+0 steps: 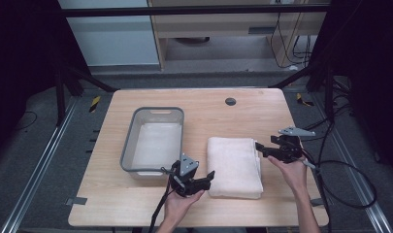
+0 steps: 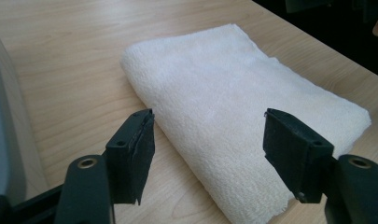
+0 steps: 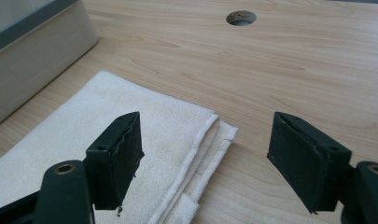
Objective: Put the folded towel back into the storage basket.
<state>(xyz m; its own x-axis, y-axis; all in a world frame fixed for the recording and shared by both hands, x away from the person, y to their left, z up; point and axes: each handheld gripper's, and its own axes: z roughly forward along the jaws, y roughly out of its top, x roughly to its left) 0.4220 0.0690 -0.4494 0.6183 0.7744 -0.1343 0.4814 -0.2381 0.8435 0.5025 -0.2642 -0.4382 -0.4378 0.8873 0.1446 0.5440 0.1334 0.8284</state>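
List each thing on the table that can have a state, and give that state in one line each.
Towel: folded, flat on the table, ungripped.
Grey bin: upright, open-topped; contents unclear.
Left tongs: open, at the towel's near-left edge.
Right tongs: open, at the towel's far-right corner.

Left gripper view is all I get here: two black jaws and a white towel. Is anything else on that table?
Observer: Yes. In the high view a grey bin sits on the table, left of the folded towel.
Operator: Is there stuff in the bin?
Observer: It looks empty; I see just its pale bottom.
Operator: Where is the other gripper?
Observer: The right gripper is at the towel's far right corner, jaws open, holding nothing. The left gripper is at the towel's near left edge, open too.
Operator: What does the right one's camera show?
Observer: The towel's layered hemmed edges and a round hole in the tabletop.
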